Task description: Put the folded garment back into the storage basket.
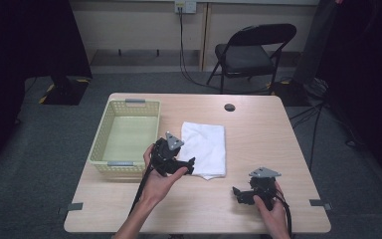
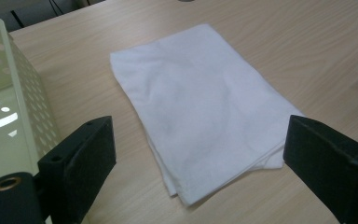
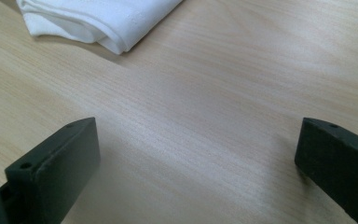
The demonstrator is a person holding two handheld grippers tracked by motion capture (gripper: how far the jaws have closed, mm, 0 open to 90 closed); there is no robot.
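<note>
A folded white towel (image 1: 206,147) lies flat in the middle of the wooden table (image 1: 258,129). In the left gripper view the towel (image 2: 200,102) spreads out just ahead of the wide-apart jaws. My left gripper (image 1: 189,164) is open and hovers at the towel's near left corner, beside the basket. My right gripper (image 1: 238,193) is open too and sits low over bare wood near the front right. Its own view has the towel's folded corner (image 3: 98,21) at the top left, well away from the jaws. Nothing is held by either gripper.
A pale yellow perforated basket (image 1: 128,135) stands empty at the table's left, its wall (image 2: 9,93) close to my left gripper. A round cable hole (image 1: 229,107) sits near the far edge. A black folding chair (image 1: 251,50) stands behind the table.
</note>
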